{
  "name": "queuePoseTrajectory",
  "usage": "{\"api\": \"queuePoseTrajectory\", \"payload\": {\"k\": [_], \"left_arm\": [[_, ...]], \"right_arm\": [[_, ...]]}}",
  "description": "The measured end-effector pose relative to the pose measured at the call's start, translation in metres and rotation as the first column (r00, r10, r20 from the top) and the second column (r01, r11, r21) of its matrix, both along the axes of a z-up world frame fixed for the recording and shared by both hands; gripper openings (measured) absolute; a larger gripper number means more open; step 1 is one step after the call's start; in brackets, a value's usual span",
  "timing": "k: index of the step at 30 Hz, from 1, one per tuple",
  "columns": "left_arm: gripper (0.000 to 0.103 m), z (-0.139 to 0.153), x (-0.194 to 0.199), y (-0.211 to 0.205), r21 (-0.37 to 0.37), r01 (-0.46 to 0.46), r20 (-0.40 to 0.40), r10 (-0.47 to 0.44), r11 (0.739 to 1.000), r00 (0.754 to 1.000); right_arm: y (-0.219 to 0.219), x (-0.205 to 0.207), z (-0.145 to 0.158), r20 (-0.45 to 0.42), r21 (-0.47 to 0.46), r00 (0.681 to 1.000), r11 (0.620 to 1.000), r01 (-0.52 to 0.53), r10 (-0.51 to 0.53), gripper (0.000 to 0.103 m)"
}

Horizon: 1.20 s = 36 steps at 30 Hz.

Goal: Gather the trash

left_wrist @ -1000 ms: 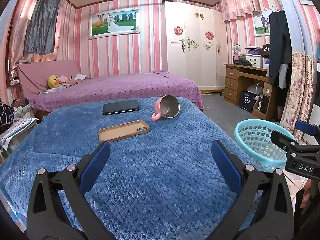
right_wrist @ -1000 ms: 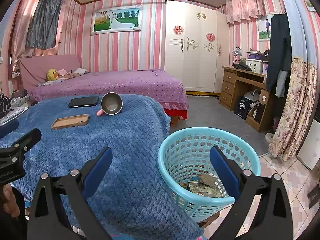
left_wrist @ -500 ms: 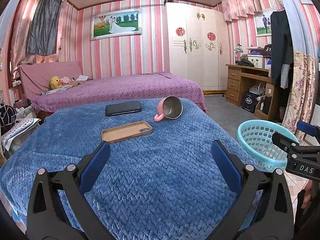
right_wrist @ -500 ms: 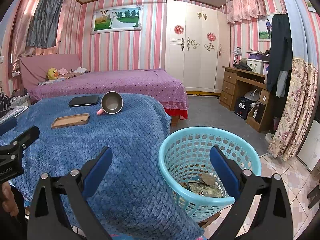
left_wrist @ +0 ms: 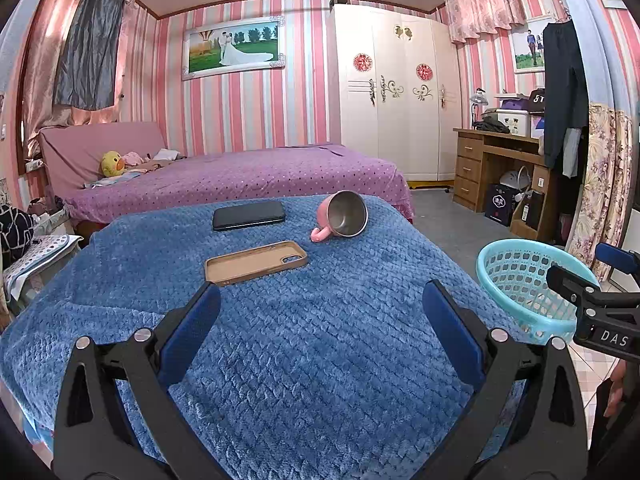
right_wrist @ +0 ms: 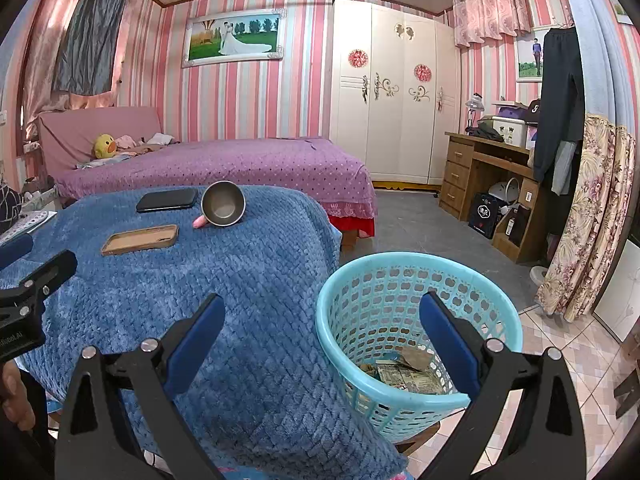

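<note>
A light blue mesh basket (right_wrist: pixel 360 280) stands at the right edge of the blue-blanketed table (right_wrist: pixel 248 280); paper trash (right_wrist: pixel 404 368) lies at its bottom. It also shows in the left wrist view (left_wrist: pixel 516 248). My right gripper (right_wrist: pixel 322 320) is open and empty, held over the table's edge and the basket's near rim. My left gripper (left_wrist: pixel 322 308) is open and empty above the blue blanket (left_wrist: pixel 300 340). I see no loose trash on the blanket.
On the blanket lie a tan phone case (left_wrist: pixel 256 262), a black phone (left_wrist: pixel 248 216) and a pink mug on its side (left_wrist: pixel 342 216). Beyond stands a purple bed (left_wrist: pixel 240 176). A wooden desk (left_wrist: pixel 500 164) and hanging clothes are at right.
The left gripper has drawn back and tilted up slightly, so the table items sit a little higher in view. The right gripper has barely moved. Both stay open.
</note>
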<state>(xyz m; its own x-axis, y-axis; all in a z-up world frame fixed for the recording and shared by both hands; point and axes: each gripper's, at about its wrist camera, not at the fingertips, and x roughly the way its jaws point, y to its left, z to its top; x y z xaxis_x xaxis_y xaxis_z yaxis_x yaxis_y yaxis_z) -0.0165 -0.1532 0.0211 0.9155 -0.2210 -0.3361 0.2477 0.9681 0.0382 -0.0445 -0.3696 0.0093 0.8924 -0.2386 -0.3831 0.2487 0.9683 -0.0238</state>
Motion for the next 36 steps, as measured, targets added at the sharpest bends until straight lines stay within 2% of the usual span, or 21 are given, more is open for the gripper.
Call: {"api": "queuePoseTrajectory", "payload": {"k": [36], "left_arm": [[0.098, -0.0021, 0.0031, 0.0037, -0.003, -0.004, -0.004, 0.004, 1.0, 1.0]], "right_arm": [[-0.0008, 0.0004, -0.0015, -0.004, -0.001, 1.0, 1.0, -0.001, 0.001, 0.096]]}}
